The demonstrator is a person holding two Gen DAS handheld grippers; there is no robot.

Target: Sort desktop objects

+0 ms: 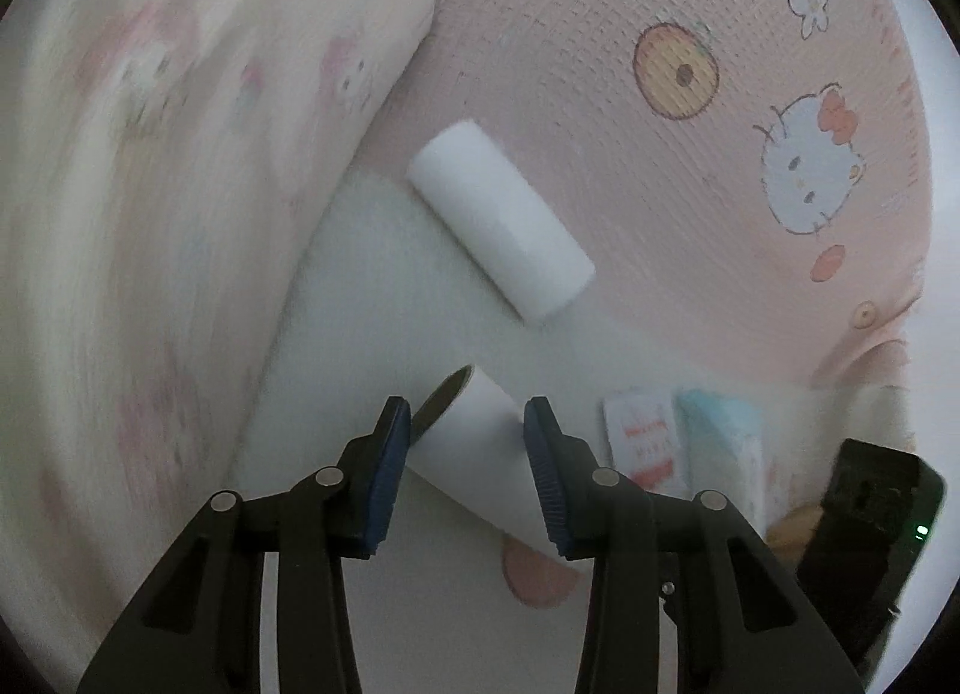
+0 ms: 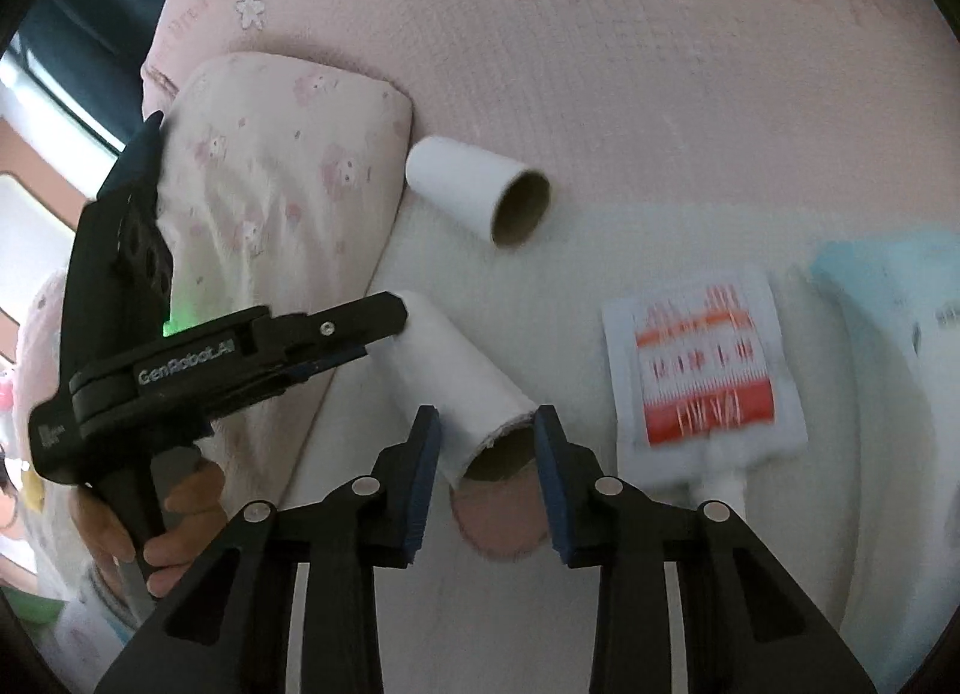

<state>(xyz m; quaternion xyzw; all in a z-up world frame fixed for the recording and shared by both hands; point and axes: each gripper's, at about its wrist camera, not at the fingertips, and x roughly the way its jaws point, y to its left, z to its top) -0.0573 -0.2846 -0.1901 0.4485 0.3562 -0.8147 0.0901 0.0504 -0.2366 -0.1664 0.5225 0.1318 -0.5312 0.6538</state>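
Two grippers (image 1: 467, 430) (image 2: 487, 436) bracket one hollow white roll (image 2: 462, 388).

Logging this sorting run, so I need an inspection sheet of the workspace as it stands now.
Surface: pink cartoon-print mat, white fleecy cloth over it.
Job's things: near roll between both grippers; far roll lying free.
Clutter: red-and-white packet, pale blue pack.
Grippers: left gripper and right gripper each straddle an end of the near roll; contact unclear.
Cables: nothing seen.
Surroundings: pillow on the left.
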